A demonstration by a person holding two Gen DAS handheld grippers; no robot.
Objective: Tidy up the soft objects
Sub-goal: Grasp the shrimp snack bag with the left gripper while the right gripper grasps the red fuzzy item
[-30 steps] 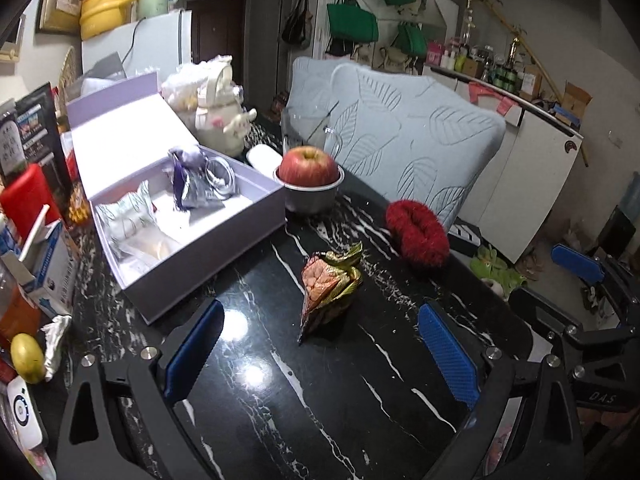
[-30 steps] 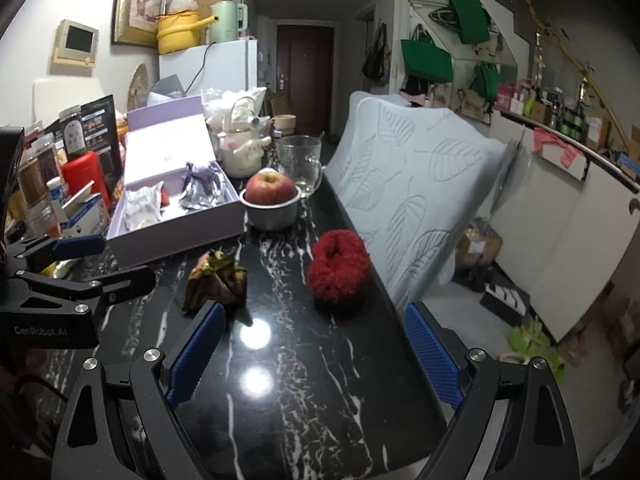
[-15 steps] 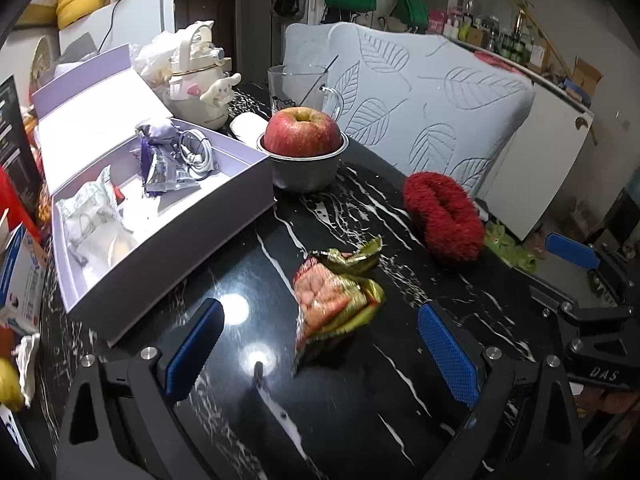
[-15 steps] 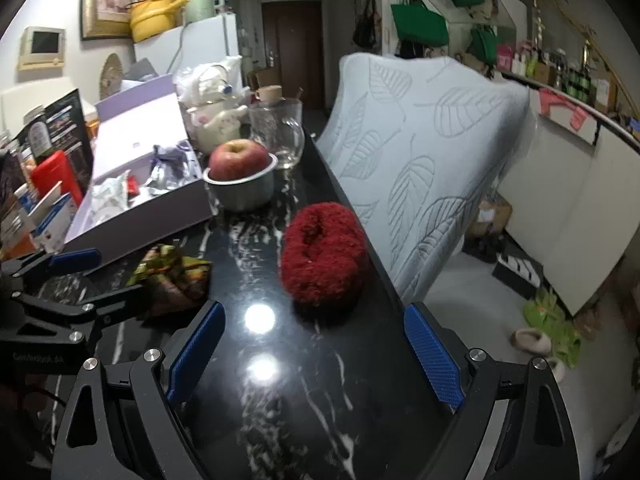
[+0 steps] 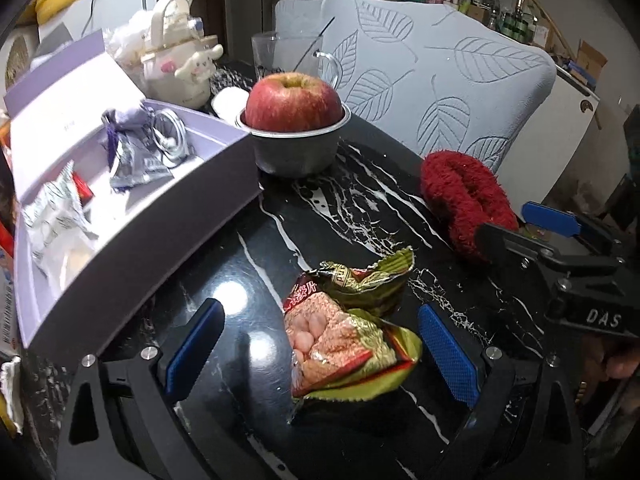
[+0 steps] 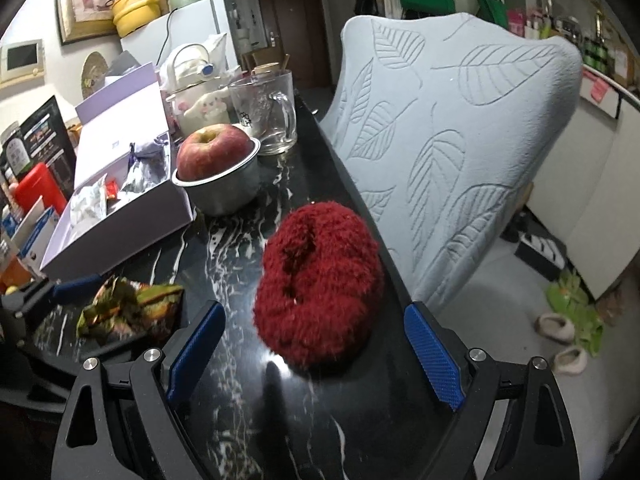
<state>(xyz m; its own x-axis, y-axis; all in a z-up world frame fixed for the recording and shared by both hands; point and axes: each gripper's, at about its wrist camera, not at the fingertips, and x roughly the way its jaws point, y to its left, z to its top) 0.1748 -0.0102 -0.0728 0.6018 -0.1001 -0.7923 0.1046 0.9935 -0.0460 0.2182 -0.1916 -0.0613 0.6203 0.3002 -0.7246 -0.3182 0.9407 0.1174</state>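
Observation:
A crumpled green and red snack bag (image 5: 344, 328) lies on the black marble table (image 5: 328, 216), between the blue pads of my open left gripper (image 5: 322, 350), which do not touch it. A fluffy red scrunchie (image 6: 318, 288) rests near the table's right edge. My open right gripper (image 6: 314, 354) straddles its near side with gaps on both sides. The scrunchie (image 5: 464, 204) also shows at the right in the left wrist view, with the right gripper (image 5: 532, 224) beside it. The snack bag (image 6: 128, 308) appears at the left in the right wrist view.
An open lilac box (image 5: 132, 196) with sachets and a cable sits left. An apple in a metal bowl (image 6: 218, 168), a glass mug (image 6: 266, 108) and a white plush kettle (image 5: 178, 68) stand behind. A leaf-patterned chair back (image 6: 452, 140) borders the table's right edge.
Both grippers have come forward and down. The snack bag now lies between the left pads and the scrunchie between the right pads. Both stay open.

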